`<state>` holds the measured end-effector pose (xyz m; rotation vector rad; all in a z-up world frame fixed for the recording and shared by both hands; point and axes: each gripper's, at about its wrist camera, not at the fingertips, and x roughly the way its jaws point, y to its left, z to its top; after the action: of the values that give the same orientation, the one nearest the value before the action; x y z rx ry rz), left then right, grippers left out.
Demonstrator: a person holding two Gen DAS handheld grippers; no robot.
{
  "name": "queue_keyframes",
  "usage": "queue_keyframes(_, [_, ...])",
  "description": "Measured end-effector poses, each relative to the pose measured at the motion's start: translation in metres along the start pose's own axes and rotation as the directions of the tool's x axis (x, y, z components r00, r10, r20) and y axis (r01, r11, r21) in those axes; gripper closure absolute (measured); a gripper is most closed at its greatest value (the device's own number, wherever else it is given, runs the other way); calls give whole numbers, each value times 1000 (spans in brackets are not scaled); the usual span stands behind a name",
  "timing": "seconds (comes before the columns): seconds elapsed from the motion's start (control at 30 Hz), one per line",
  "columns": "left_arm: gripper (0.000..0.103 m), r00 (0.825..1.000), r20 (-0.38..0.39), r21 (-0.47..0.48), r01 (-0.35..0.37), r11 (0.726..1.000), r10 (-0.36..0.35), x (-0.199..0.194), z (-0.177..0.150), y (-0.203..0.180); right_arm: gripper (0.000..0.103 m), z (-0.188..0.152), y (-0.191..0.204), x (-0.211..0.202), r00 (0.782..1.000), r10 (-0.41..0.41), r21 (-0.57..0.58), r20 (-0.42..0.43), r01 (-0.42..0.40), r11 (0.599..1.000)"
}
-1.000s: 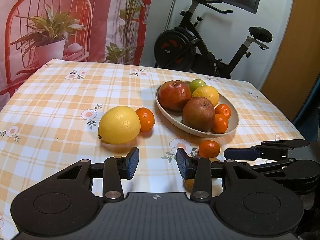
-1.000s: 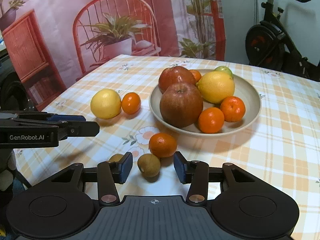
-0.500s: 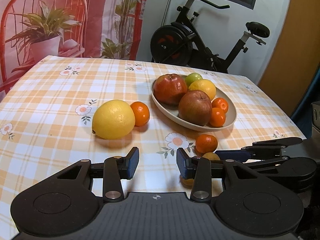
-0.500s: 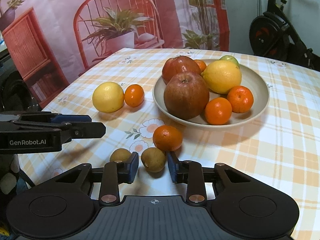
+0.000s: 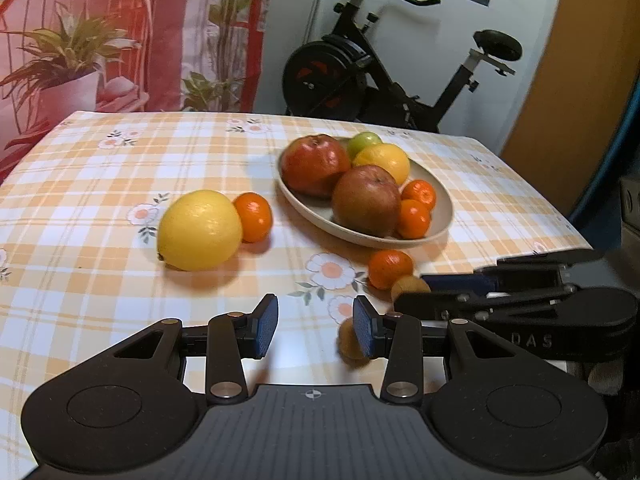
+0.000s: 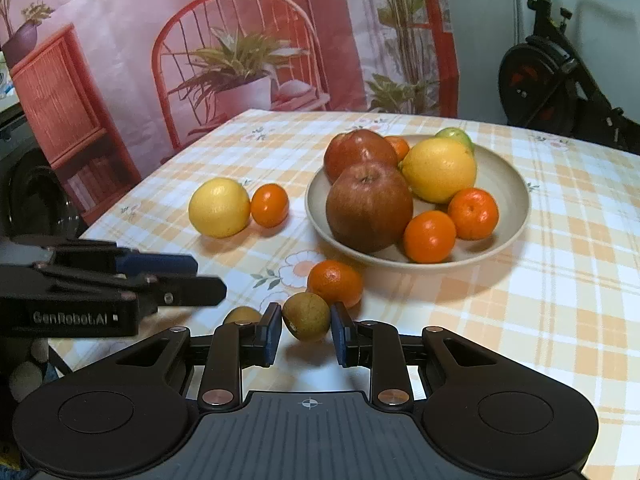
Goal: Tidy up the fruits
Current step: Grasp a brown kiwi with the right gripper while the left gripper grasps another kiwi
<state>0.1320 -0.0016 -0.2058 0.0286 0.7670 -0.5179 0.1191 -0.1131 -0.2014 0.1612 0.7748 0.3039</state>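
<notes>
1. The left tongs (image 5: 315, 326) stand spread over the table (image 5: 100, 184), with nothing between them.
2. A lemon (image 6: 219, 207) and a mandarin (image 6: 269, 205) lie touching on the table.
3. The right tongs (image 6: 306, 334) pinch a small brown kiwi (image 6: 307, 316), just beside another mandarin (image 6: 334, 283).
4. The bowl (image 6: 508, 176) holds apples, a lemon and mandarins.

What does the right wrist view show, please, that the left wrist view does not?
Only the right wrist view shows the right gripper from behind, its jaws shut on a brown fruit, and a third small orange behind the apples. Only the left wrist view shows the bike's saddle and the left gripper's jaws with nothing between them. Both show the bowl, the lemon on the cloth with an orange beside it, and a second brown fruit.
</notes>
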Motion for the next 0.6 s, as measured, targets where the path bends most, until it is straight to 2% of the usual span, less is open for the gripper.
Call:
queue_keyframes(0.5, [60,997,-61,37,48,998,-46,13,-7,-14,79,0,-10,-9,999,-14,25,38,14,1000])
queue_keyframes(0.6, [63,996,-75,43,48,998,-45,17,-8,-16,79,0,-12,-9,999,-16,29,43,15,999])
